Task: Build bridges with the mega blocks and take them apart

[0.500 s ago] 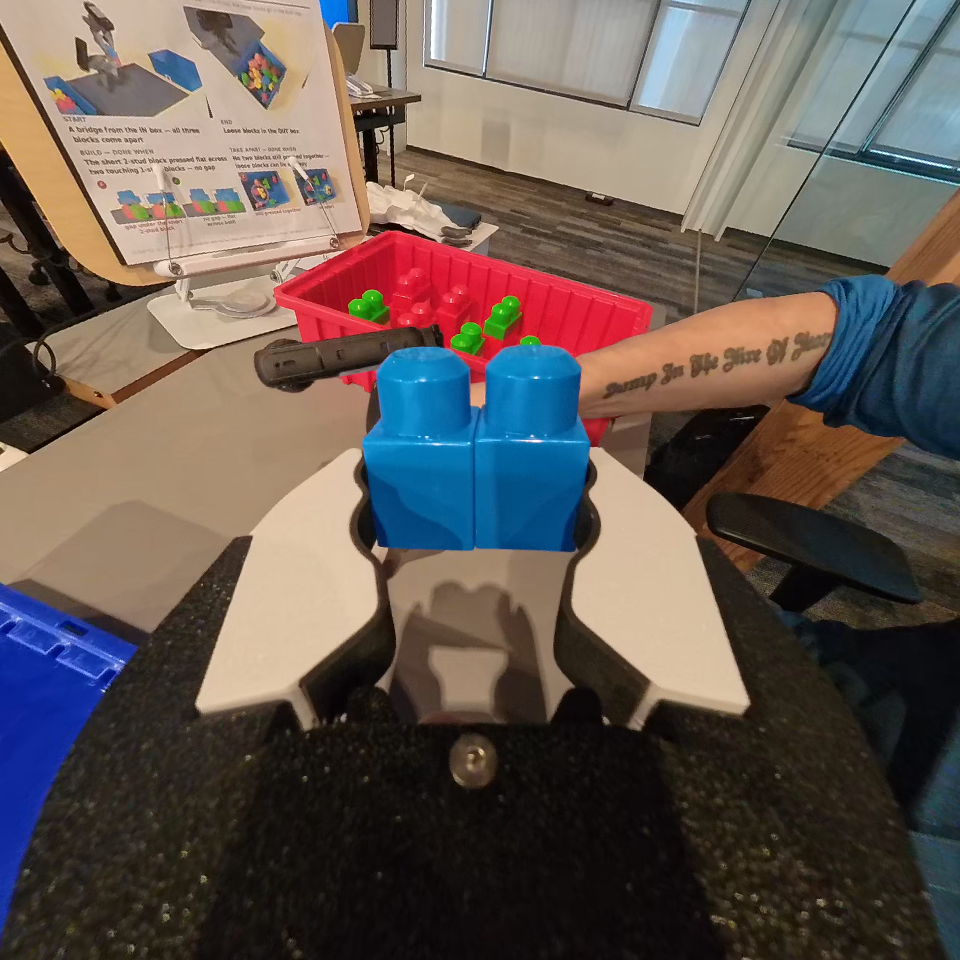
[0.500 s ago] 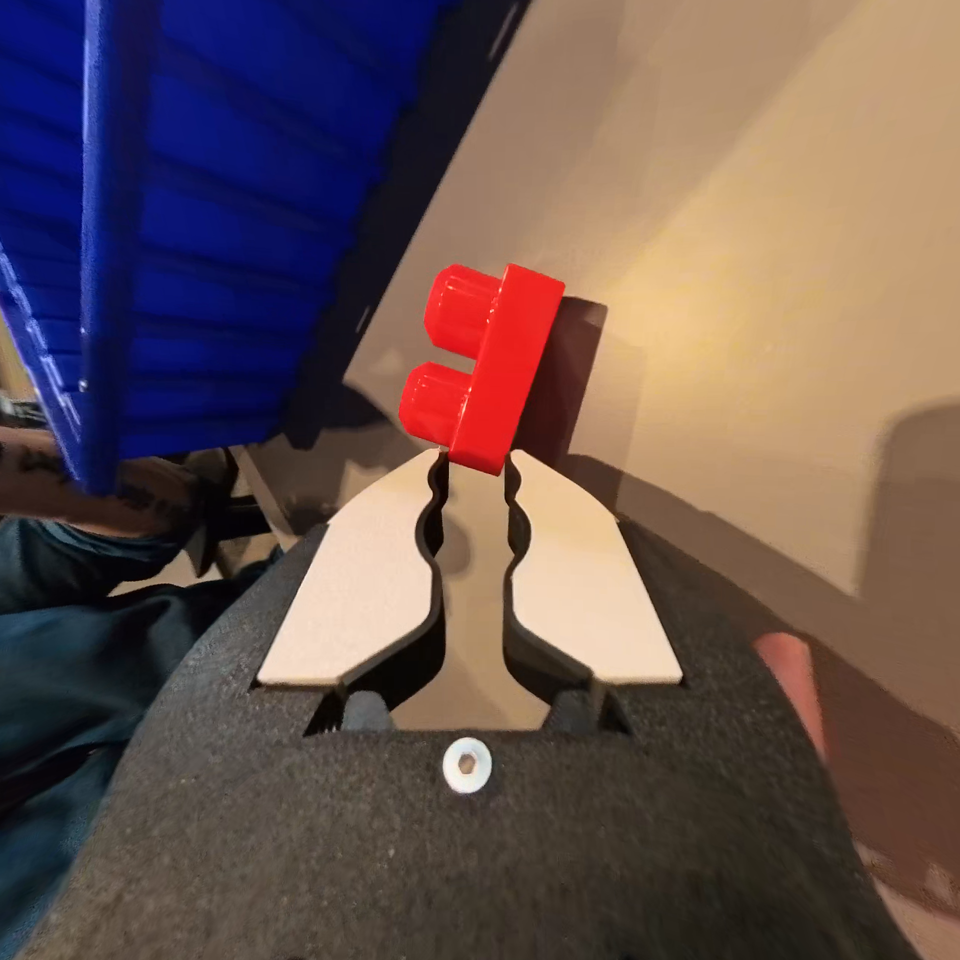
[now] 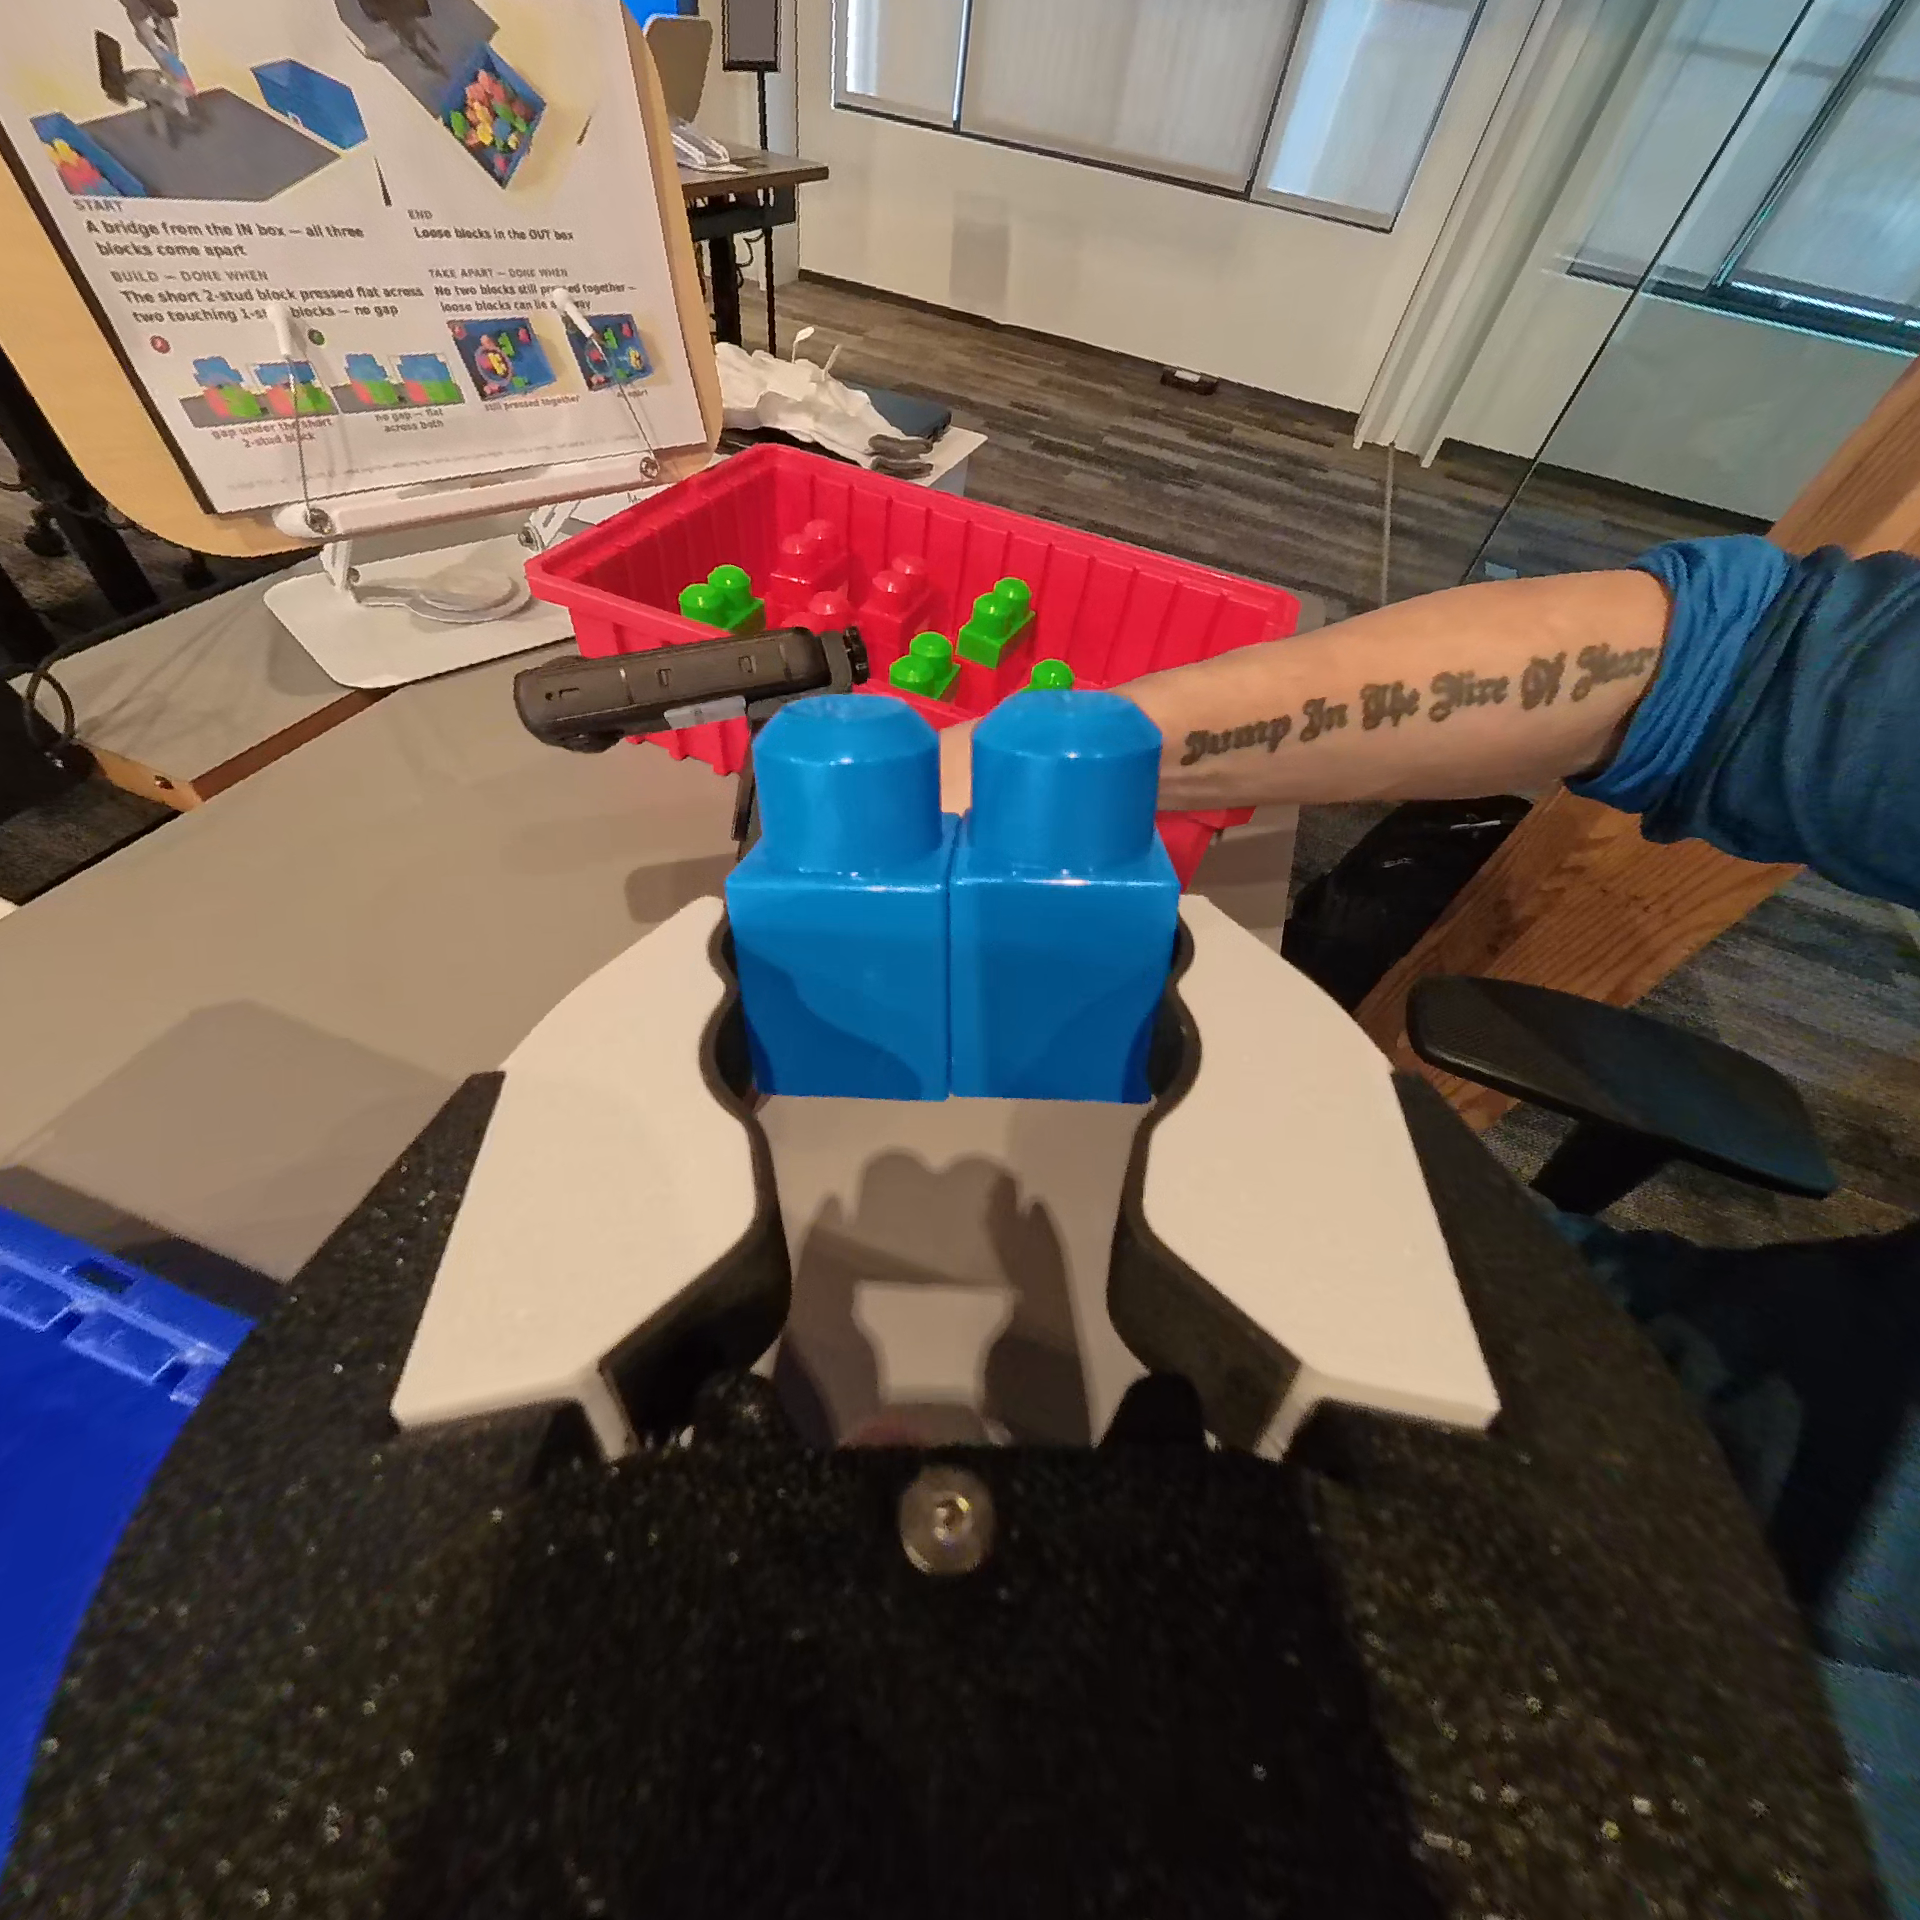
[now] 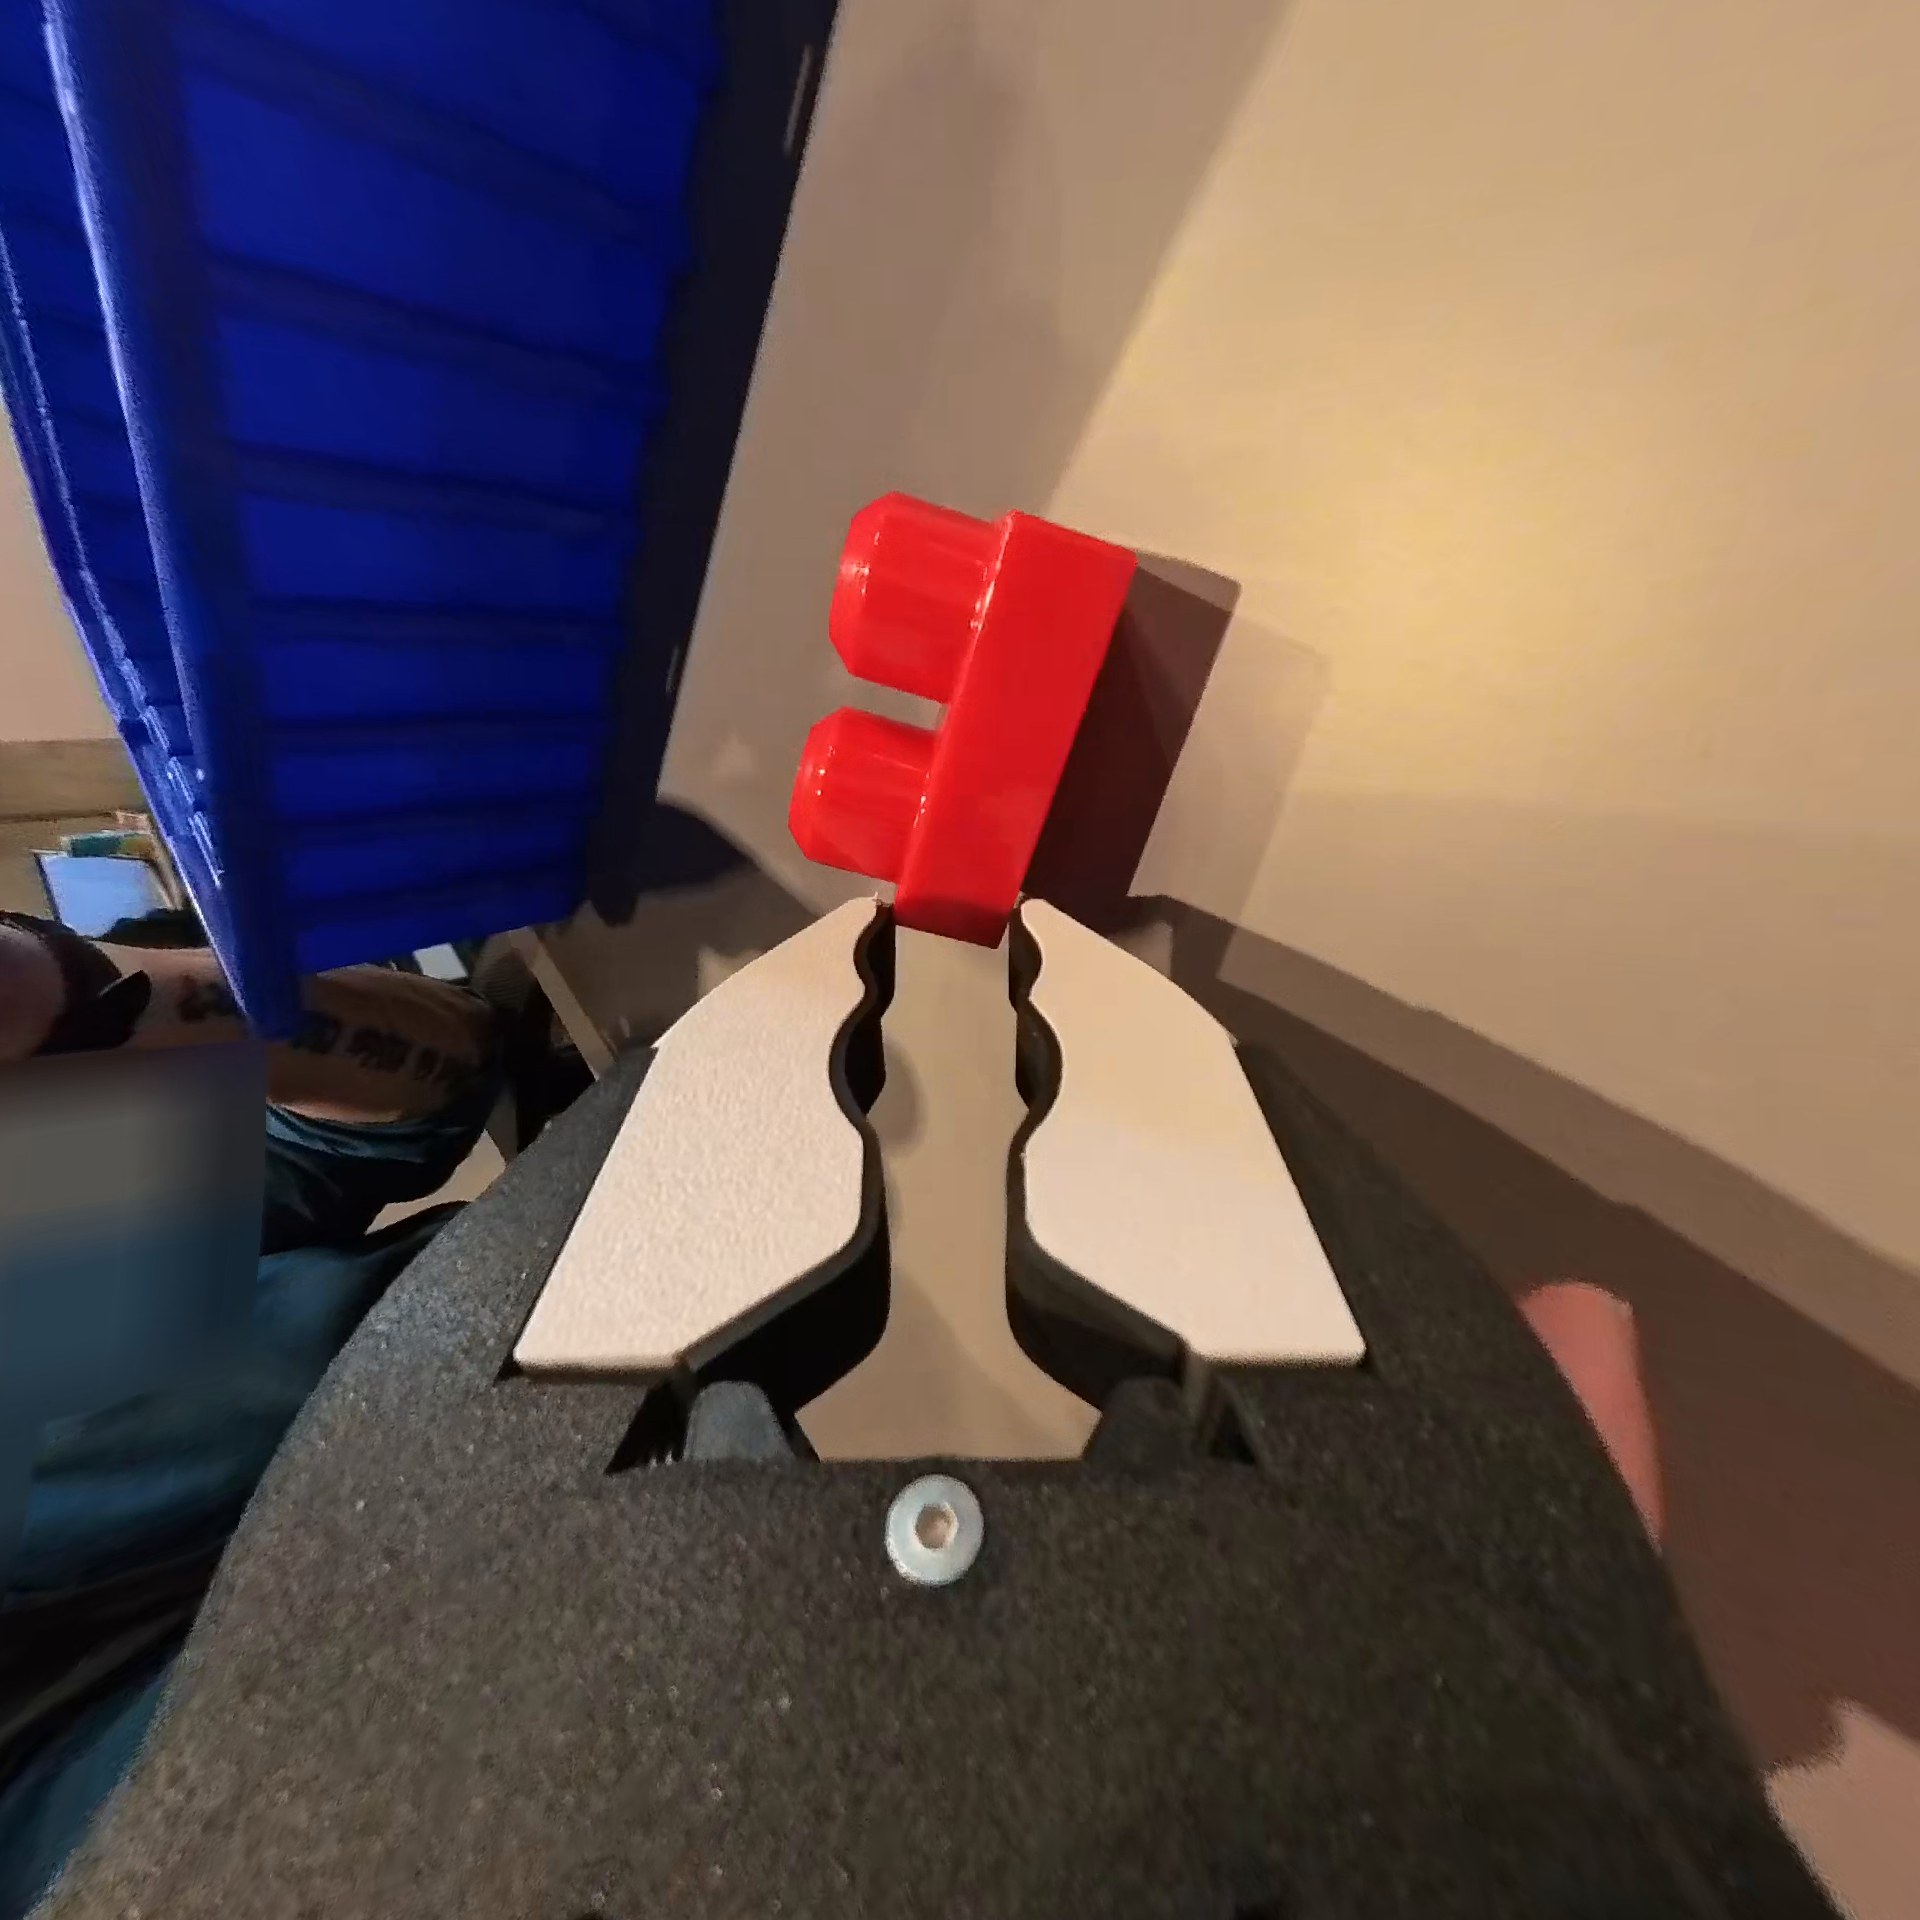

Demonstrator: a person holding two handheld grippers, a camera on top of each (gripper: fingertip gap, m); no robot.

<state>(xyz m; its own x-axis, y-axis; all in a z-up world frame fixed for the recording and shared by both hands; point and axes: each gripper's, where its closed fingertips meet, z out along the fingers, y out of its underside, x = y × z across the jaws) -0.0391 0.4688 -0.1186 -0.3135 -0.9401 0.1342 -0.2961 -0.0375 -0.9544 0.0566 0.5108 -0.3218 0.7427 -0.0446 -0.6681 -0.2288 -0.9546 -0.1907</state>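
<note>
jaws of the left gripper [image 3: 951, 997] clamp two blue one-stud blocks [image 3: 951, 925] side by side, studs up, above the tabletop [image 3: 312, 935] near its red bin [image 3: 1143, 613] edge. the right gripper [image 4: 948, 920] pinches a red two-stud block [image 4: 966, 717] by one end, long axis in line with the fingers, studs facing sideways toward the blue bin [image 4: 416, 416]. it looks due a quarter turn to cap the pair.

Bright window daylight — wide-angle edges bend, right view blurred, warmly shadowed.
</note>
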